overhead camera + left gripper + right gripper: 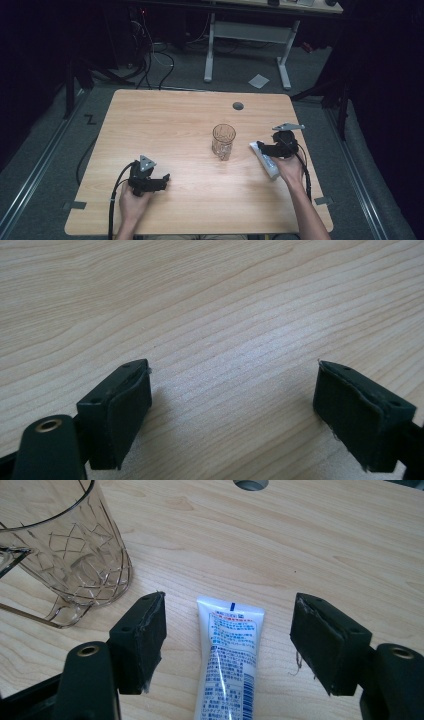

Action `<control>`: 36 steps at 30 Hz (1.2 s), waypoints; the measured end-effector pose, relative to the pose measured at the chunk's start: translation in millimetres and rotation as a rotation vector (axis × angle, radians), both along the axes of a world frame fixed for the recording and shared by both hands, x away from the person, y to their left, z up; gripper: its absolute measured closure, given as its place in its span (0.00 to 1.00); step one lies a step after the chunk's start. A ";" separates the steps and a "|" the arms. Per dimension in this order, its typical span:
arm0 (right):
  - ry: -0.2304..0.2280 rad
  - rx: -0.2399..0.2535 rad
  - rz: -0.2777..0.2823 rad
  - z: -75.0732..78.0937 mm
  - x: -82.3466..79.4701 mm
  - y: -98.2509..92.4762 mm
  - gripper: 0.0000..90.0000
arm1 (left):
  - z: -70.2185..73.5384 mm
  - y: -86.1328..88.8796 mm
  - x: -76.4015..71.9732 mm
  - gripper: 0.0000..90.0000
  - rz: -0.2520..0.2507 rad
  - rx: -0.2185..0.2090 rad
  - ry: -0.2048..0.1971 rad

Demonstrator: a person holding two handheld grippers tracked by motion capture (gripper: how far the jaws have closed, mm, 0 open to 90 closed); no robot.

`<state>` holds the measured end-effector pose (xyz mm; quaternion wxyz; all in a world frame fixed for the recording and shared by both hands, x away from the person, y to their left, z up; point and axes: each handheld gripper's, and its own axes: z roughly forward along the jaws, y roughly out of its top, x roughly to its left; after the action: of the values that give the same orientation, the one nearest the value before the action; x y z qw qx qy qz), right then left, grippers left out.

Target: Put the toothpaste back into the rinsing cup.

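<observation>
A clear cut-pattern glass [223, 141] stands upright near the table's middle, and in the right gripper view the same glass [65, 545] is at the upper left. A white toothpaste tube [265, 160] with blue print lies flat to its right. My right gripper [260, 148] hangs over the tube's far end. In its own view the tube [229, 655] lies between the spread pads without touching them, and the right gripper [229, 640] is open. My left gripper [162, 180] rests open at the near left, and my left gripper [232, 410] has bare wood between its pads.
The wooden table [165, 120] has a round cable hole [238, 106] at its far edge. Beyond it are a white desk frame [250, 45], cables and a paper scrap [258, 80] on the grey floor.
</observation>
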<state>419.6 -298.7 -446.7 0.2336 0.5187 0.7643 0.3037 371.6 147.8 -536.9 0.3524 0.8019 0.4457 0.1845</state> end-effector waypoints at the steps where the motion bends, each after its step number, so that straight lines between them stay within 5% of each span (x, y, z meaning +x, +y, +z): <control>1: 0.005 -0.002 0.001 -0.1 1.0 0.3 0.34 | 0.0 0.0 0.0 0.18 0.000 0.000 0.000; 11: 0.076 -0.038 0.015 -4.0 16.5 6.0 0.35 | 0.0 0.0 0.0 0.18 0.000 0.000 0.000; 25: 0.213 -0.081 0.011 -29.5 34.7 9.5 0.37 | 0.0 0.0 -0.1 0.18 0.001 0.001 -0.001; 36: 0.288 -0.070 -0.033 -44.8 44.8 8.3 0.37 | 0.0 0.0 -0.1 0.18 0.001 0.002 -0.001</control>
<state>464.4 -290.4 -491.5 0.1446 0.5607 0.7915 0.1955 371.5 147.7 -536.9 0.3519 0.8019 0.4459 0.1854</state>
